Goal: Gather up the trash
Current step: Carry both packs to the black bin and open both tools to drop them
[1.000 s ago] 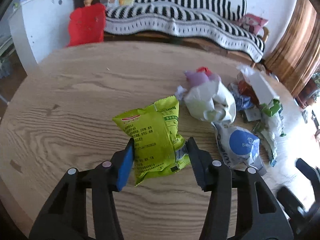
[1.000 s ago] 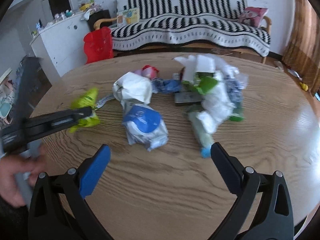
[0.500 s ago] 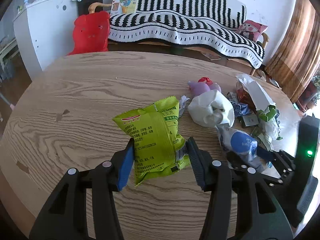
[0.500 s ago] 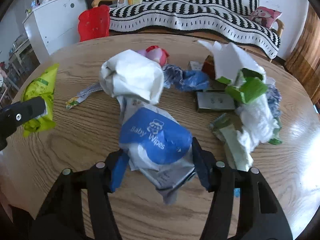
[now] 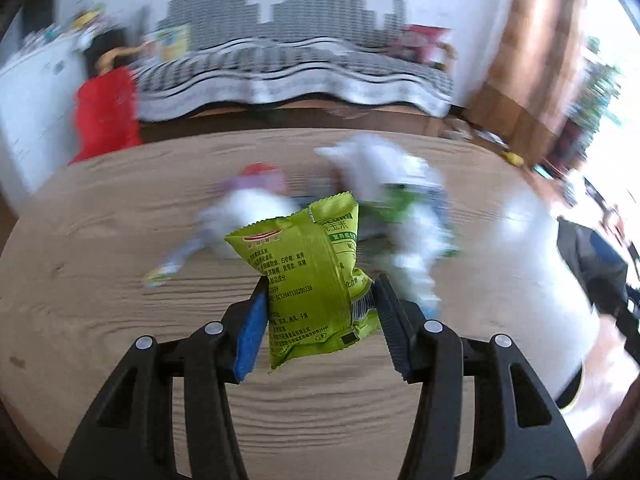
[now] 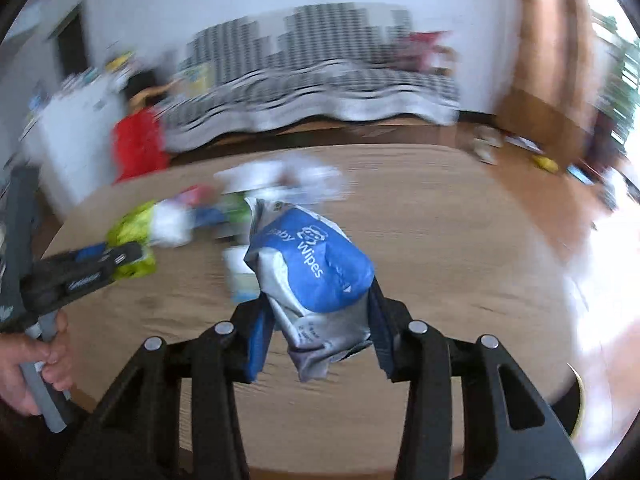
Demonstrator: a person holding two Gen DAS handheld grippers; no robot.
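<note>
A green snack bag (image 5: 304, 276) hangs above the wooden table (image 5: 100, 240), with my left gripper (image 5: 322, 284) shut on its lower half. In the right wrist view a blue and silver baby wipes pack (image 6: 312, 268) sits between the pads of my right gripper (image 6: 318, 300). Its jaws are closing and press the pack, which is lifted off the table (image 6: 440, 240). The left gripper (image 6: 92, 268) with the green bag (image 6: 132, 236) shows at the left, held by a hand (image 6: 24, 356). Both views are motion-blurred.
A blurred pile of white, green and pink trash (image 5: 400, 200) lies on the table's far middle. Beyond the table stand a red chair (image 6: 136, 144), a white cabinet (image 6: 72, 128) and a striped sofa (image 6: 320, 88). A brown curtain (image 5: 532, 60) hangs at the right.
My right gripper went from wide open to closed around the baby wipes pack and lifted it from the table. Both hands have swung sideways, and the left still carries the green bag.
</note>
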